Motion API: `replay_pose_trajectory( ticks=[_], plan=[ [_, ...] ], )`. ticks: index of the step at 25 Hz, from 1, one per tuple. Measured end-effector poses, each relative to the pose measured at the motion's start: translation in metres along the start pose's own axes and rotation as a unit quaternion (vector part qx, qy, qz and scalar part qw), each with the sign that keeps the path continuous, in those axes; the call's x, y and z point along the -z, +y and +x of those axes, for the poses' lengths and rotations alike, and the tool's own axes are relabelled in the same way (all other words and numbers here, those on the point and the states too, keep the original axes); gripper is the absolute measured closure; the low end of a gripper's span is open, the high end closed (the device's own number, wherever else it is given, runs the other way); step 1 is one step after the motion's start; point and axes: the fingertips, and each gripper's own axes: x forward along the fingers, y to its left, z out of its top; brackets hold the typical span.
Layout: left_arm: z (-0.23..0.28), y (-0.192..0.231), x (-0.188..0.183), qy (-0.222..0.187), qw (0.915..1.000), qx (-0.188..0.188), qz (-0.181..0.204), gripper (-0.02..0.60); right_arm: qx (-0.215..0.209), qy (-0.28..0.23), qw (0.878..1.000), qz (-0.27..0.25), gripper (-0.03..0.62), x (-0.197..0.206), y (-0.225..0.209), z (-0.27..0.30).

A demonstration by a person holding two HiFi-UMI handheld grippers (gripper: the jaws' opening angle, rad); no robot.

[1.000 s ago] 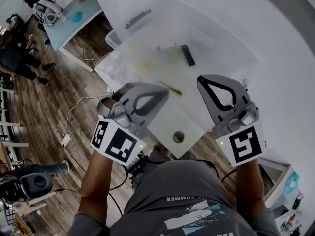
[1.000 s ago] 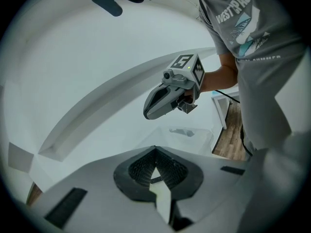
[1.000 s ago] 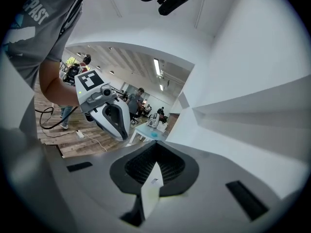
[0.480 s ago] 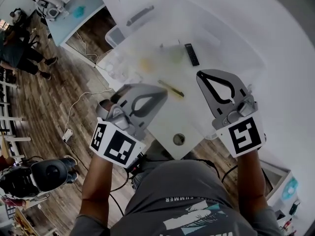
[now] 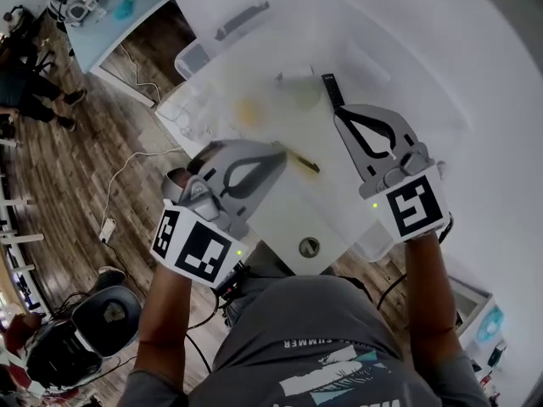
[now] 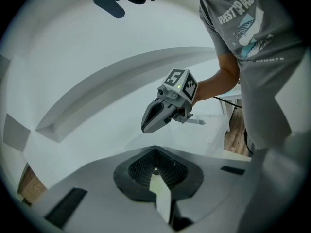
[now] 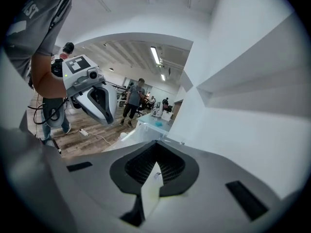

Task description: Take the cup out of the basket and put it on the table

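The table top [image 5: 399,66] is washed out by glare, and I cannot make out a cup or a basket for certain. A pale yellow blur [image 5: 250,108] and a greenish blur [image 5: 301,93] lie on it ahead of my grippers. My left gripper [image 5: 278,153] is shut and empty, its tip near a thin yellow and dark stick [image 5: 303,162]. My right gripper [image 5: 338,114] is shut and empty, its tip just short of a dark remote-like bar [image 5: 330,91]. In the left gripper view the jaws [image 6: 155,150] meet; in the right gripper view they [image 7: 156,143] meet too.
A clear plastic bin [image 5: 193,58] stands at the table's left end, and a round hole [image 5: 309,247] sits in the near edge. Cables [image 5: 127,189] run over the wooden floor on the left. People and desks [image 7: 131,101] are farther off in the room.
Both grippers have moved forward over the table. The right one has gone farther and now ends next to the dark bar. Both stay shut.
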Motion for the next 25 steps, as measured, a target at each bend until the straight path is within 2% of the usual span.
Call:
replay_pose_trajectory(
  ticks=[12, 20, 25],
  plan=[
    [0.011, 0.024, 0.038, 0.0, 0.9994, -0.004, -0.035, 0.571, -0.04, 0.091, 0.995, 0.024, 0.582, 0.081, -0.017, 0.098],
    [0.016, 0.035, 0.059, 0.0, 0.9988, -0.005, -0.049, 0.571, -0.075, 0.161, 0.984, 0.034, 0.579, 0.145, -0.015, 0.145],
    [0.021, 0.039, 0.067, -0.003, 0.9982, -0.004, -0.059, 0.571, -0.102, 0.204, 0.973, 0.038, 0.55, 0.182, -0.009, 0.166]
  ],
)
